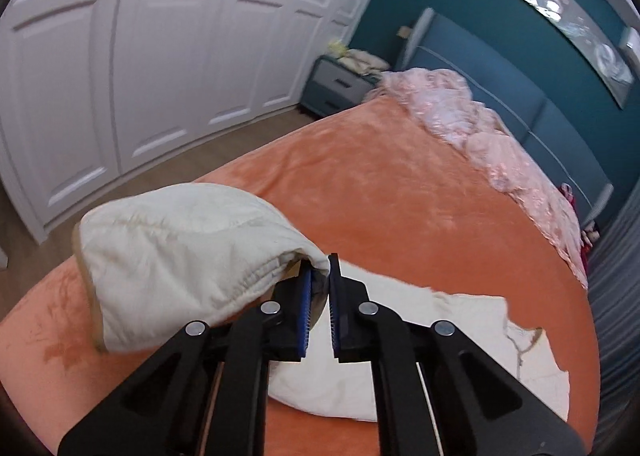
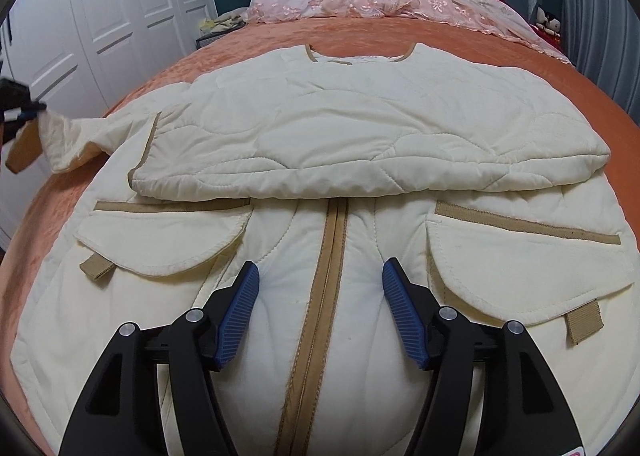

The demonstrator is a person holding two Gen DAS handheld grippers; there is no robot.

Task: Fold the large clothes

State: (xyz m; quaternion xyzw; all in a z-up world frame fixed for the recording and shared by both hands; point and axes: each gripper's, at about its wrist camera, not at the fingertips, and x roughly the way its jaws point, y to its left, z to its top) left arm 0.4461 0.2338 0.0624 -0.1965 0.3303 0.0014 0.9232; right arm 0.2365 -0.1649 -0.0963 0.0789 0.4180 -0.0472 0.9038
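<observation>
Left gripper (image 1: 320,268) fingers clench the jacket sleeve (image 1: 180,252) (lifted); right gripper (image 2: 320,276) fingers spread, empty.

Left gripper (image 1: 320,268): matte black plastic frame, two angular linkage arms per side with triangular cut-outs, each arm capped by a round silver pivot pin. Fingers (image 1: 306,308) black, their inner faces lined with blue ribbed pads seen edge-on. Right gripper (image 2: 320,280): same black frame, same four silver pins, same cut-outs in the outer arms. Fingers (image 2: 240,304) carry broad blue pads with fine crosswise ridges, tapering to rounded tips. A pink-and-white label edge shows at the lower right frame corner.
</observation>
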